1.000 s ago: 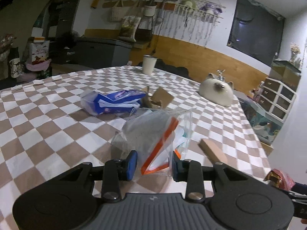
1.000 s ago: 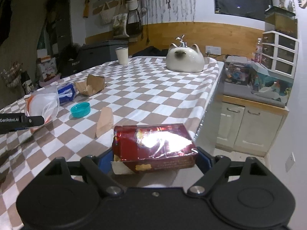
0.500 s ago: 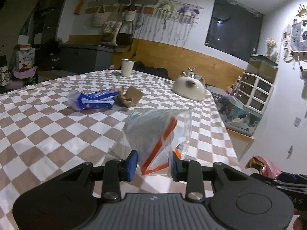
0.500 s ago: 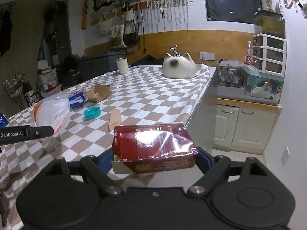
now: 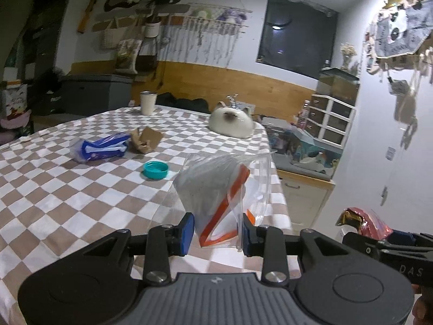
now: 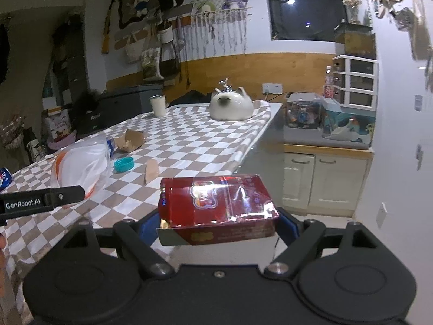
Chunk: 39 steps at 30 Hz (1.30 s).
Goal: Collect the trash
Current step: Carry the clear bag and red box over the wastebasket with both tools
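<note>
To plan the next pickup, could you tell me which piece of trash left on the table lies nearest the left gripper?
The teal bottle cap, small and round, lies nearest the left gripper; the blue wrapper and the torn brown cardboard lie farther back.

Clear bag [image 5: 224, 189] and crumpled red wrapper [image 6: 219, 205], seemingly both airborne.

Dim indoor light; glare on red foil packet [image 6: 216, 203] (fisheye-bent edges); soft focus.

Right tongs [image 6: 217, 224] clamping red snack box [image 6: 216, 205], checkered table [image 6: 194, 146] beyond
</note>
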Available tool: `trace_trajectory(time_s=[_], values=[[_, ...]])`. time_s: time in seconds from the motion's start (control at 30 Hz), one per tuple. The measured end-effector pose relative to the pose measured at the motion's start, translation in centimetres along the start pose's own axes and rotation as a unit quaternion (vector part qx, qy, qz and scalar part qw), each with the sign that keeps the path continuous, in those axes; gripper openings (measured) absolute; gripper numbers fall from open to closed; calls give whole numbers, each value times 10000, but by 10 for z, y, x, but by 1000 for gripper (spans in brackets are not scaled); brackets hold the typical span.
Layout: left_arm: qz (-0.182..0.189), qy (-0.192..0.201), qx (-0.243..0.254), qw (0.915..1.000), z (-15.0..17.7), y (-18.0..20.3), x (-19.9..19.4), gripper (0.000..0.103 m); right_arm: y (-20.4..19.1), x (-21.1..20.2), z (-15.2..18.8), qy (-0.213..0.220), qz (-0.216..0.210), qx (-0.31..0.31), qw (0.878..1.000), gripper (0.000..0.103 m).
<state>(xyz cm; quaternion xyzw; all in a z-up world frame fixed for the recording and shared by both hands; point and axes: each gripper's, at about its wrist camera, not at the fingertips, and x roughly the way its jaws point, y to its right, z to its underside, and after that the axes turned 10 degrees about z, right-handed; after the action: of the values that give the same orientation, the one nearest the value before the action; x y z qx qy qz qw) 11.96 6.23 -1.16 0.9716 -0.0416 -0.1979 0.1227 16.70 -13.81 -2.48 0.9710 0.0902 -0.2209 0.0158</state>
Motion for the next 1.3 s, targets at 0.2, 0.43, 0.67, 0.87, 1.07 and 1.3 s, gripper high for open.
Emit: trace_trajectory(time_s=[0.2,0.43,0.67,0.87,1.07,1.3], values=[[227,-20,167,9996,4,26,1,36,23,-19,5,114,219,140,9996,86],[571,-121,369,9976,14,63,8,36,54,-36,15,185,460,319,9983,86],[913,-323,507,9940,30,99,23,36,86,-49,33,121,751,520,9957,86],[1136,-595,637,9897,51,125,40,36,115,-52,55,-65,1012,708,9923,86],[1302,-865,735,9850,70,144,56,36,139,-52,78,-248,1253,913,9876,87],[1430,-1263,787,9785,99,161,82,36,156,-44,106,-467,1395,1100,9830,86]])
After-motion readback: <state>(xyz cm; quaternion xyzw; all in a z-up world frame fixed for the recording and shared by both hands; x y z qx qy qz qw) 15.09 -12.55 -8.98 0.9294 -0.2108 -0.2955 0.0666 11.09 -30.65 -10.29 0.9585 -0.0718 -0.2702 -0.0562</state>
